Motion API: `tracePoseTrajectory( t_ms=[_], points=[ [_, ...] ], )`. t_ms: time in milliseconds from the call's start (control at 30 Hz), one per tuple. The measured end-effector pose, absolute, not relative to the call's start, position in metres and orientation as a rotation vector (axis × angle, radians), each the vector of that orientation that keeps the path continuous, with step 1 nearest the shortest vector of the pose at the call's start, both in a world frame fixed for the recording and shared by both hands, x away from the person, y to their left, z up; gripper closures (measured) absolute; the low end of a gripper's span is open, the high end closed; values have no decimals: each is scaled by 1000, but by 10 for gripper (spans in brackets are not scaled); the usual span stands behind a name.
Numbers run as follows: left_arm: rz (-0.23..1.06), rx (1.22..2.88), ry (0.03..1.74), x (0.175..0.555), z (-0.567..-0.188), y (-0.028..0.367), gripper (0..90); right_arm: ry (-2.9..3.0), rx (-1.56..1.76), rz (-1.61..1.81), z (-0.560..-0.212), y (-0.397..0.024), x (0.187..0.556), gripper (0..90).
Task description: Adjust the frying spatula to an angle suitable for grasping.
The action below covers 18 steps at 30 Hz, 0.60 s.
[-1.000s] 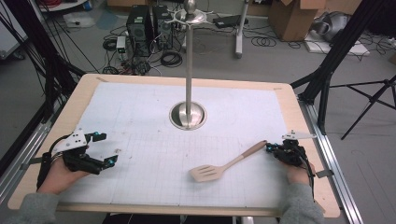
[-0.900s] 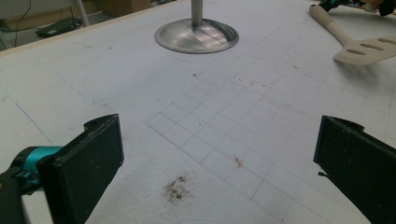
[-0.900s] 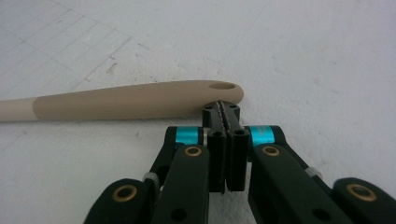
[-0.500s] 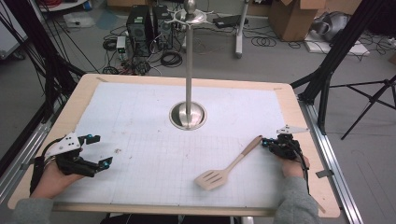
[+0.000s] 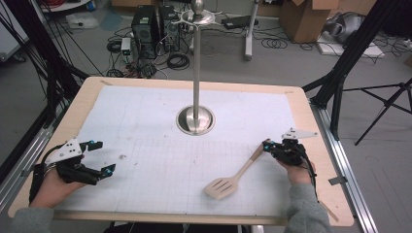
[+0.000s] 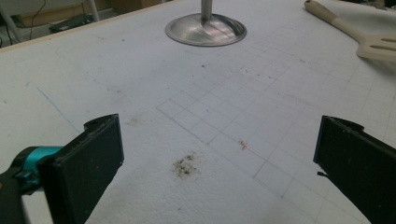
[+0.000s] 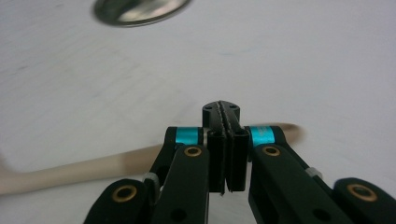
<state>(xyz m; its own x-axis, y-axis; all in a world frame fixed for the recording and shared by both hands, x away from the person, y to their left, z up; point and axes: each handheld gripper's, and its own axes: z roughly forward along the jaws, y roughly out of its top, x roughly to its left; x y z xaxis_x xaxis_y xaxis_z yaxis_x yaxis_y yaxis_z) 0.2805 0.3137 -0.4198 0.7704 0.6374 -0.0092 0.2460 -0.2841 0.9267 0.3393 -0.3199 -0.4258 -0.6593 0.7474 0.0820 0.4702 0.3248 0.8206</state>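
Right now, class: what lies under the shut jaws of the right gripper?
In the right gripper view, the wooden spatula's pale handle passes beneath the right gripper, over the white mat. The jaws cover its middle stretch, so contact there cannot be judged.

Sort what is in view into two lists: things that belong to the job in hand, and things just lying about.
In the job:
- wooden spatula, lying on the white mat
- right gripper, fingers shut, at the spatula's handle end
- steel stand, a pole on a round base at mid-table

Lying about:
- left gripper, fingers open, nothing between them
- computer tower and cables on the floor
- cardboard box
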Motion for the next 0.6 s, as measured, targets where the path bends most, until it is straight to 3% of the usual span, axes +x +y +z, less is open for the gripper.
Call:
tracePoseTrajectory(
  t_ms=[333,600],
  points=[
    [438,1867,666,284,-419,311,20,2552,757,1327,-427,-256,332,897],
    [438,1868,666,283,-419,310,20,2656,640,1243,-433,-236,328,897]
  ],
)
